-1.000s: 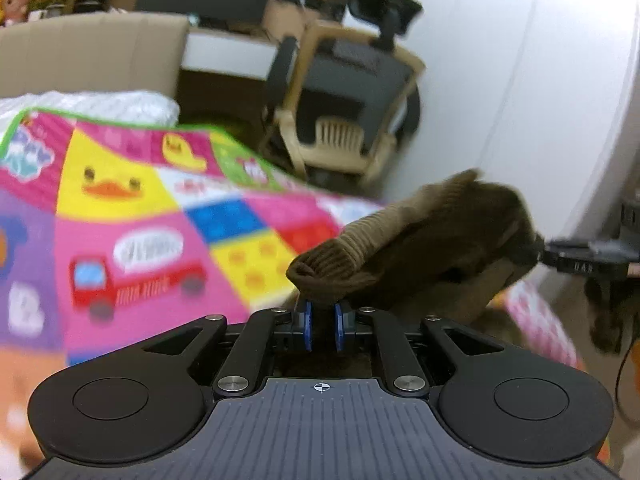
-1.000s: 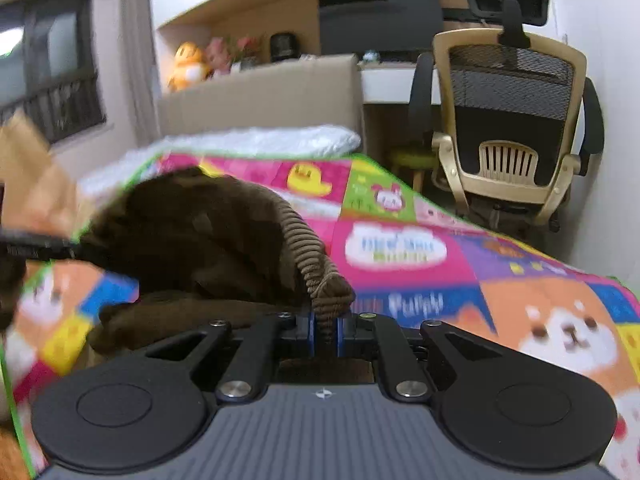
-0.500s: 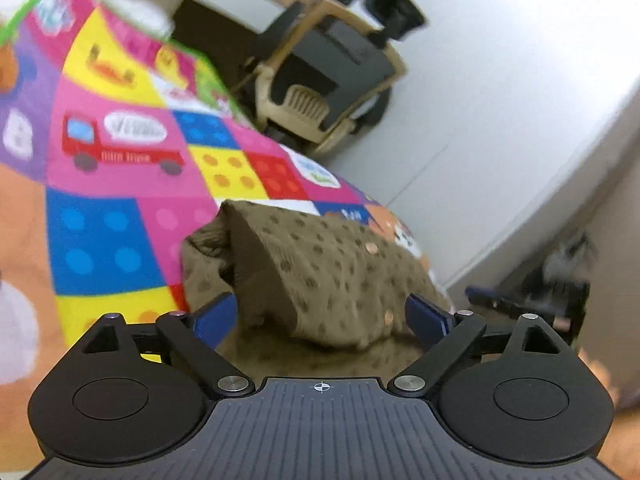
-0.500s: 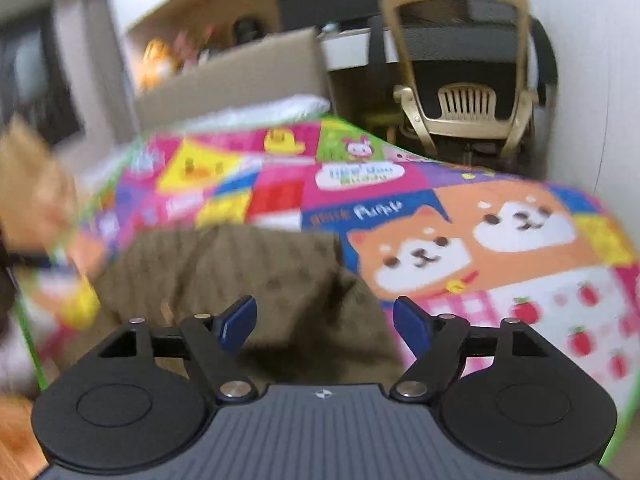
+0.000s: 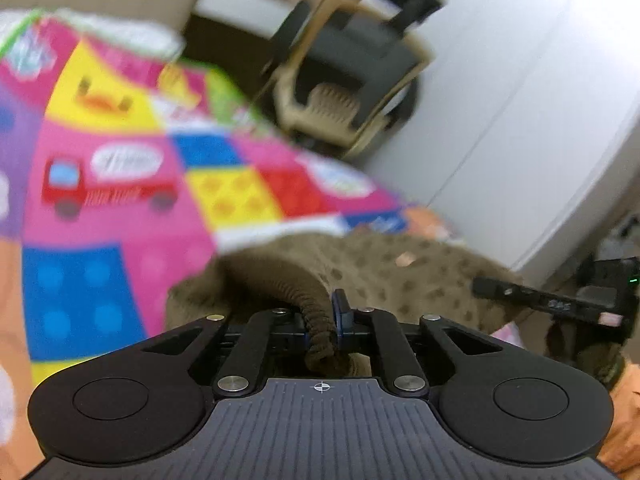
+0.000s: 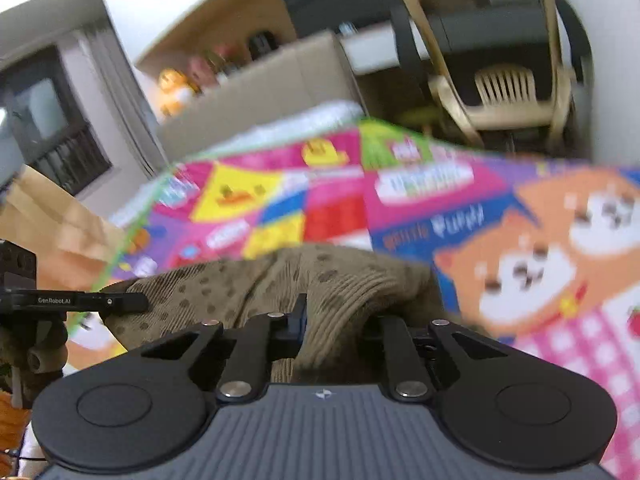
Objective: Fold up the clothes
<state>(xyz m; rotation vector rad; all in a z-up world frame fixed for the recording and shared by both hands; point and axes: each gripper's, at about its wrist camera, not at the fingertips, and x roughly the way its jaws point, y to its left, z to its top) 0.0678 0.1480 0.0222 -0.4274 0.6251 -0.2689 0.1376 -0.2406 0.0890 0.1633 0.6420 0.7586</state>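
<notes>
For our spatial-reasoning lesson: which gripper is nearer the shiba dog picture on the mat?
Right. The right gripper sits just left of the dog picture; the left gripper is across the brown garment from it.

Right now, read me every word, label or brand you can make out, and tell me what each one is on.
"GenRobot.AI": on the finger of the left gripper, seen in the right wrist view.
Words in the white bubble above the red truck on the play mat: too blurred to read.
White and blue panel lettering near the dog pictures on the mat: too blurred to read.
Marks on the right gripper: too small to read.
</notes>
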